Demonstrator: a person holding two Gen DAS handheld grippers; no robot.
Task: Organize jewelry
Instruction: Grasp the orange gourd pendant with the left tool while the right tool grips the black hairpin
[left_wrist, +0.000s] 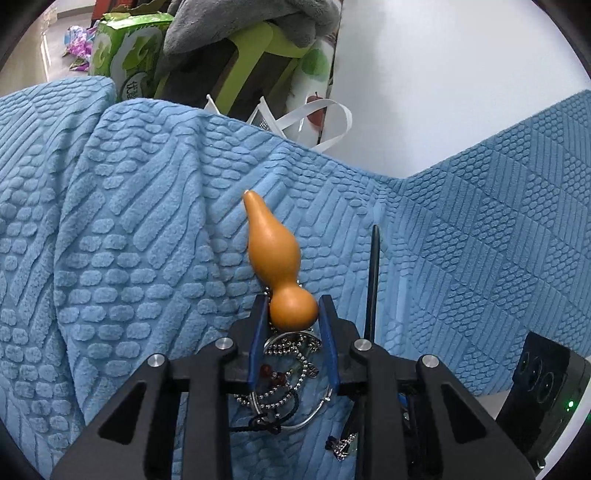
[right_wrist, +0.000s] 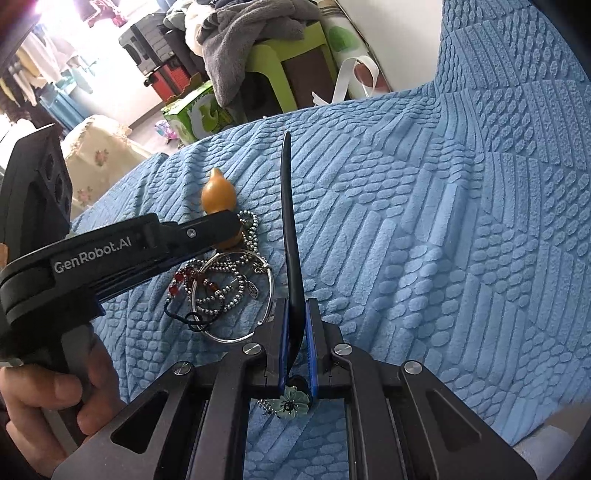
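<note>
My left gripper (left_wrist: 293, 304) is shut on the round end of an orange gourd ornament (left_wrist: 272, 251), which points away over the blue blanket (left_wrist: 147, 221). Below it lies a jewelry pile (left_wrist: 291, 373): silver bead chain, silver bangle, red beads, black cord. My right gripper (right_wrist: 294, 308) is shut on a long black hair stick (right_wrist: 290, 229) with a pale green flower (right_wrist: 293, 405) at its near end. In the right wrist view the left gripper (right_wrist: 236, 225) holds the gourd (right_wrist: 218, 194) beside the pile (right_wrist: 225, 288). The stick also shows in the left wrist view (left_wrist: 373, 273).
Beyond the blanket's far edge stand a green stool (left_wrist: 240, 62) with a grey towel (left_wrist: 236, 22), a green carton (left_wrist: 129, 55) and a bag with white ribbon handles (left_wrist: 317, 114). A white wall (left_wrist: 461, 74) is at the right.
</note>
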